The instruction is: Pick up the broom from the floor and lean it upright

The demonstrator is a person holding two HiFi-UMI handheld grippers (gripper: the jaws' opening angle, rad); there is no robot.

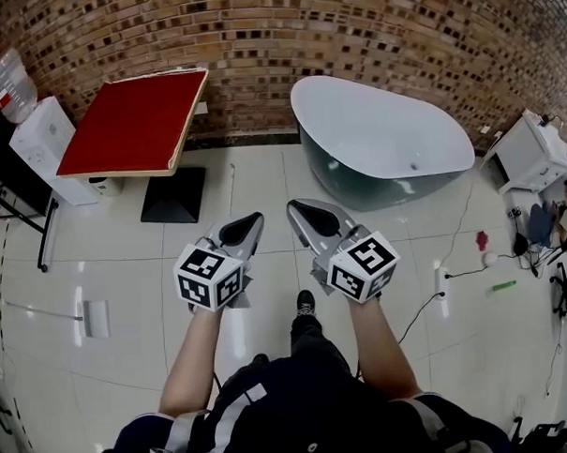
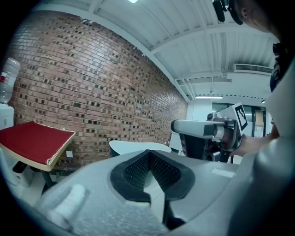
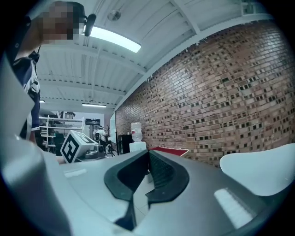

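The broom (image 1: 76, 316) lies on the white tile floor at the far left of the head view: a thin handle ending in a pale flat head. Both grippers are held side by side at mid-frame, well to the right of it and above the floor. My left gripper (image 1: 252, 222) is shut with nothing between its pads; in its own view the jaws (image 2: 147, 156) meet at the tip. My right gripper (image 1: 300, 211) is shut and empty too, and its jaws (image 3: 148, 156) meet toward the brick wall. Neither gripper view shows the broom.
A red-topped table (image 1: 134, 124) on a black base stands ahead to the left, a white bathtub (image 1: 383, 132) ahead to the right, both against the brick wall. A water dispenser (image 1: 40, 138) is at far left. Cables, a power strip (image 1: 443, 281) and small items lie at right.
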